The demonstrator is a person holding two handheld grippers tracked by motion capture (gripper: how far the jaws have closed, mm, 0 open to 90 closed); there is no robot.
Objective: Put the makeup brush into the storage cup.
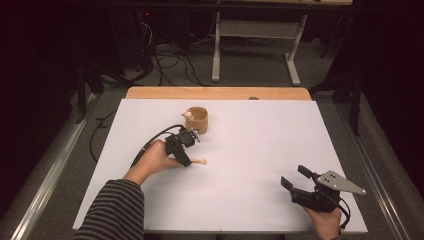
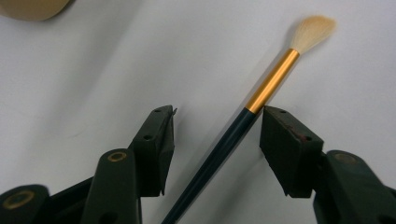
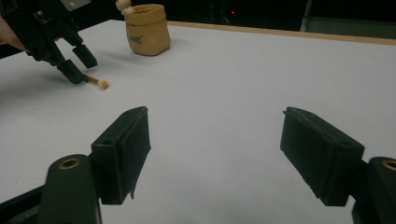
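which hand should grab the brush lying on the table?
Left. The left gripper already straddles the brush, jaws apart with the handle between them, touching one. The right gripper sits open, far across the table.

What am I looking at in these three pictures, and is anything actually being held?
A person at a white table holds a two-jaw hand tool in each hand. The high view looks down from above; the other two pictures come from cameras riding on each tool, looking along its black jaws. The left gripper sits over a paintbrush lying flat on the table: the handle lies between the jaws, close against one, with a clear gap to the other, so it is not gripped yet. The right gripper rests open, with nothing between its jaws. A small tan pouch stands farther back.
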